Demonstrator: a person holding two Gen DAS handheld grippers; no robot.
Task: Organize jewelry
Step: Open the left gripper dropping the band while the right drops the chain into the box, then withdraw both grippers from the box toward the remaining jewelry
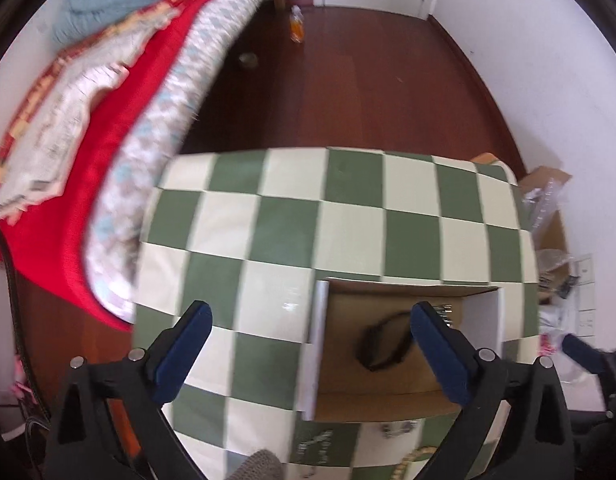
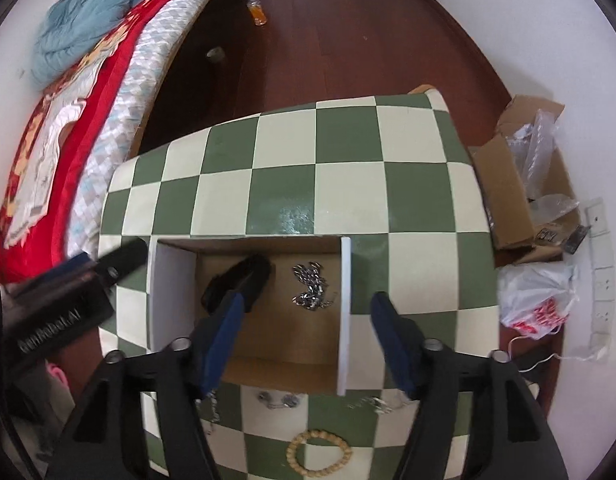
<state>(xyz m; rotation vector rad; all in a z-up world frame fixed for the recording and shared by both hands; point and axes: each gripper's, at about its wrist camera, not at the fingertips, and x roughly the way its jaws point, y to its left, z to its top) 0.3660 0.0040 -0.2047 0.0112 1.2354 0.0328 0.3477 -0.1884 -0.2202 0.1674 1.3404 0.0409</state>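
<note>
A shallow cardboard box [image 2: 284,344] with white side flaps lies on the green-and-cream checkered table [image 2: 347,184]. Inside it lie a black band [image 2: 236,280] and a silver chain [image 2: 311,286]. In front of the box lie a beige bead bracelet [image 2: 319,455], a small silver pair [image 2: 276,399] and a thin chain [image 2: 377,403]. My right gripper [image 2: 308,324] is open and empty above the box. My left gripper [image 1: 309,322] is open and empty over the box's left flap [image 1: 316,340]; the black band [image 1: 381,342] shows between its fingers. The left gripper also shows in the right wrist view [image 2: 108,268].
A bed with a red cover [image 2: 92,100] stands left of the table. Open cardboard boxes with plastic wrap [image 2: 523,184] and a white plastic bag [image 2: 535,300] lie on the floor at the right. An orange bottle [image 2: 258,10] stands on the wooden floor beyond.
</note>
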